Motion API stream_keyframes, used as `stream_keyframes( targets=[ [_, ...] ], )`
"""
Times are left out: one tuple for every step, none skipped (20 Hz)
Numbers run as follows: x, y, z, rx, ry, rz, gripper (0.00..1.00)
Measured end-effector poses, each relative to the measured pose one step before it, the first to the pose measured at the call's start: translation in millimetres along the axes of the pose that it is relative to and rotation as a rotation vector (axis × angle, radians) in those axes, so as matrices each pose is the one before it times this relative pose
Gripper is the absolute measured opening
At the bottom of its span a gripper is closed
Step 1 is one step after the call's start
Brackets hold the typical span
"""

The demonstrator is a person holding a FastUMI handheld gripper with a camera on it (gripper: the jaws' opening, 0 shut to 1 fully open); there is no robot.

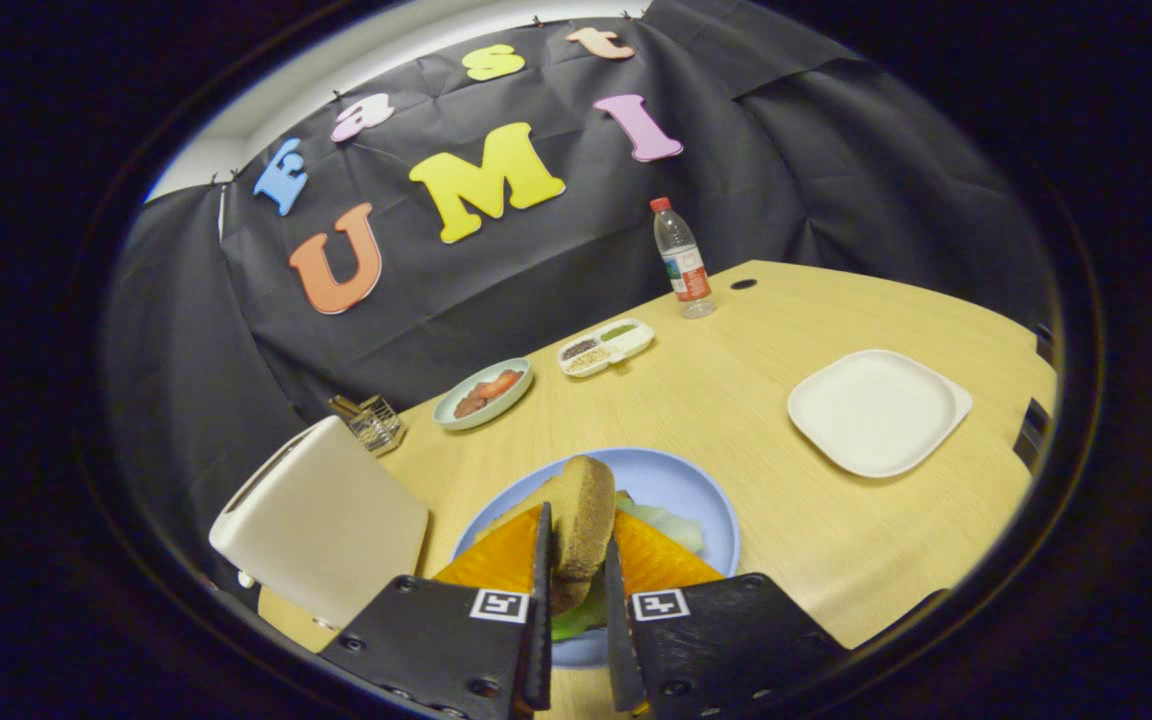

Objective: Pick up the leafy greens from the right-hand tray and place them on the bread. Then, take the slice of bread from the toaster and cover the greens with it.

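One gripper holds one slice of bread on edge, both fingers pressing its flat faces, so the jaws are nearly closed on it. The slice stands upright, its crust edge uppermost and its long axis running away from the fingers toward the far side of the table. It hangs above one blue plate, where pale leafy greens lie just right of the slice; a green leaf edge also shows low between the fingers. One cream toaster sits to the near left. Farther off are one small bowl of reddish pieces, one divided tray, one water bottle and one wire holder. One white square plate lies well apart on the right.
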State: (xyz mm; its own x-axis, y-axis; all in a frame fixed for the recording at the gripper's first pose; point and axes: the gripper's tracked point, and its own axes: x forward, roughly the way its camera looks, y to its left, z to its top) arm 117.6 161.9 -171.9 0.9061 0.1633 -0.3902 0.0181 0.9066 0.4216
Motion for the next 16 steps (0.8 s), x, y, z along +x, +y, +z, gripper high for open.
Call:
stream_keyframes(
  targets=[
    [-1.18, -0.42, -1.2, 0.00174, -0.00035, 0.00049, 0.26],
    [0.33, -1.8, -0.7, -0.00583, -0.00086, -0.00845, 0.26],
    [1.22, -4.24, -0.53, -0.00938, -0.00073, -0.00913, 0.33],
    [-0.92, -2.11, 0.26, -0.00548, 0.00204, -0.00733, 0.37],
    [-0.75, -4.24, -0.44, -0.00514, -0.00084, -0.01251, 0.41],
    [0.38, -5.6, 1.01, -0.00482, -0.00038, -0.0161, 0.45],
    [-0.02, -3.63, 0.21, 0.00067, 0.00021, -0.00907, 0.49],
    [-1.13, -5.63, 1.3, 0.00332, -0.00267, -0.01574, 0.53],
    [-1.44, -3.93, 2.87, 0.00309, -0.0095, -0.00545, 0.58],
    [-2.09, -1.57, 4.44, 0.00024, -0.01372, -0.0033, 0.62],
    [-4.09, -0.81, 5.7, -0.00578, -0.02017, 0.00011, 0.67],
    [-4.34, 0.78, 8.34, -0.01503, -0.03163, 0.00581, 0.7],
    [-7.19, -0.29, 9.57, -0.02732, -0.03831, -0.00025, 0.74],
    [-6.77, -0.36, 9.49, -0.03235, -0.03904, -0.00434, 0.78],
    [-8.23, 0.98, 11.08, -0.03322, -0.04321, -0.00098, 0.83],
    [-7.57, 1.44, 11.7, -0.03182, -0.03861, -0.00219, 0.87]
  ],
)
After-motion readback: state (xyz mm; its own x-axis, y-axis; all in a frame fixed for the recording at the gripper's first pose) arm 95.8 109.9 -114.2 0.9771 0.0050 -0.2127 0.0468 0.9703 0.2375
